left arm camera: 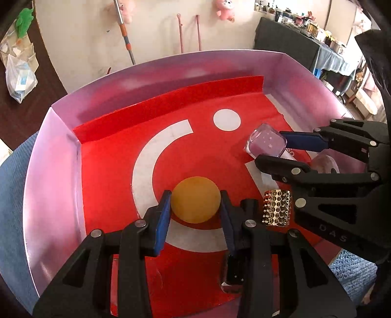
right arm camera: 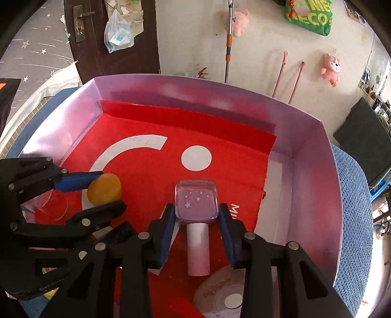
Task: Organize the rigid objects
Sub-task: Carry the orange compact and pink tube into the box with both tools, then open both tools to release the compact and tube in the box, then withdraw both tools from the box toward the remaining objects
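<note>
- Left wrist view: a pale wall with hanging pink plush toys [left arm camera: 225,9] and a mop handle [left arm camera: 125,36] stands behind a shallow box [left arm camera: 52,156] with shiny lilac walls and a red floor printed with white shapes.
- The left gripper [left arm camera: 195,195] reaches into the box with its blue pads against either side of a yellow puck [left arm camera: 195,199], gripping it just above the red floor.
- Just right of it stands a gold studded cylinder [left arm camera: 277,208]; a dark bottle [left arm camera: 233,274] lies low under the gripper's right finger.
- Farther right, the right gripper [left arm camera: 271,144] clamps a clear cube bottle with purple liquid [left arm camera: 267,143], tilted on its side.
- Right wrist view: a dark door with a plastic bag [right arm camera: 118,31] hung on it and a green bag [right arm camera: 309,16] on the wall lie beyond the same box [right arm camera: 315,176].
- The right gripper [right arm camera: 196,210] pinches the cube bottle [right arm camera: 196,201] by its glass body, its white cap pointing back at the camera.
- On the left, the left gripper [right arm camera: 107,190] clasps the yellow puck [right arm camera: 105,188].
- A round transparent disc with a white centre [right arm camera: 223,293] lies at the box's near edge.
</note>
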